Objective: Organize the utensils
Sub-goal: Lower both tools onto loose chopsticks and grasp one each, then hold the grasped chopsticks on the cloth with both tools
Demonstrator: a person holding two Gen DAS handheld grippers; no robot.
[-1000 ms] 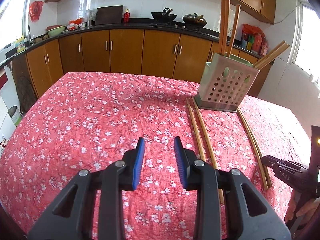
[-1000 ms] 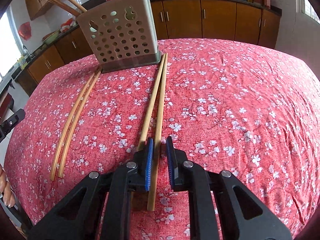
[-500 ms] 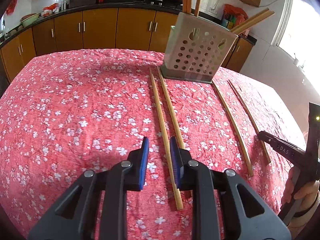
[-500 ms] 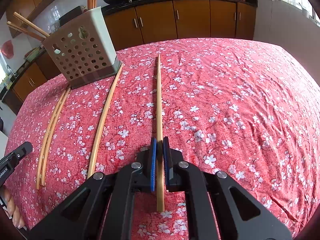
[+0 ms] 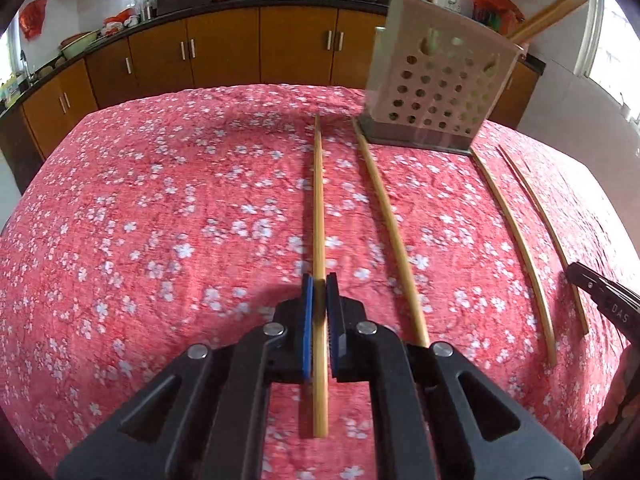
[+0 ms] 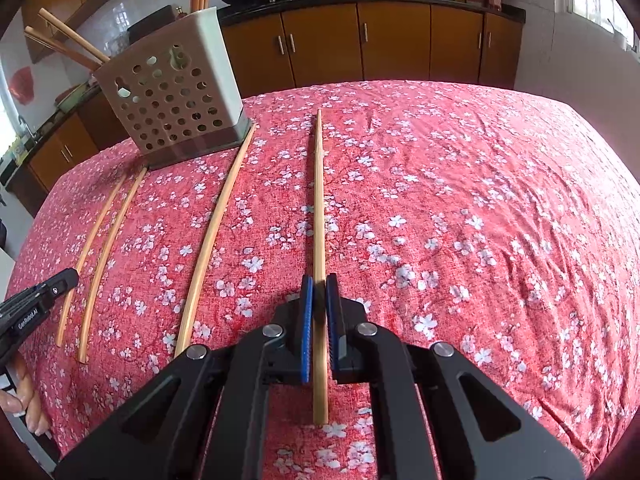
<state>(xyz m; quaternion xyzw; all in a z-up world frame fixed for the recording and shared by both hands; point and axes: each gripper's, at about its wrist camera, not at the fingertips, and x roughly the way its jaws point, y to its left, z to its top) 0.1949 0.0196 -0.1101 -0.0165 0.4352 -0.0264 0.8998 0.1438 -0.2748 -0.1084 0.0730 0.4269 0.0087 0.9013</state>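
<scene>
On the flowered cloth (image 5: 160,220), ahead of the perforated holder (image 5: 436,92), I find the work laid out lengthwise: bamboo sticks pointing toward the holder's base.

Left gripper (image 5: 319,280): its jaws have just been closing, and the blue pads now pinch a chopstick (image 5: 318,200) with no gap showing. The hold sits near the butt end, with a short stub behind the pads and the long run ahead. I cannot tell whether the stick is clear of the cloth.

Right gripper (image 6: 319,282): likewise fully closed, on a second chopstick (image 6: 319,200), taken at the same point along its length. Its far tip lies beside the holder (image 6: 172,96), apart from it.

Loose chopsticks (image 5: 390,232) remain on the cloth: one runs up to a corner of the holder's base, and two more lie together beyond it. Several others already stand in the holder.

Handling assessment: I judge these sticks very light, stiff and smooth. With so much length ahead of the pads, the tip will likely swing with any roll of the wrist, and a round shaft could pivot in the grip. A hold nearer mid-length would steady it, though the present one leaves a long tip to lower into the holder's open top. The holder looks light and could shift if knocked.
</scene>
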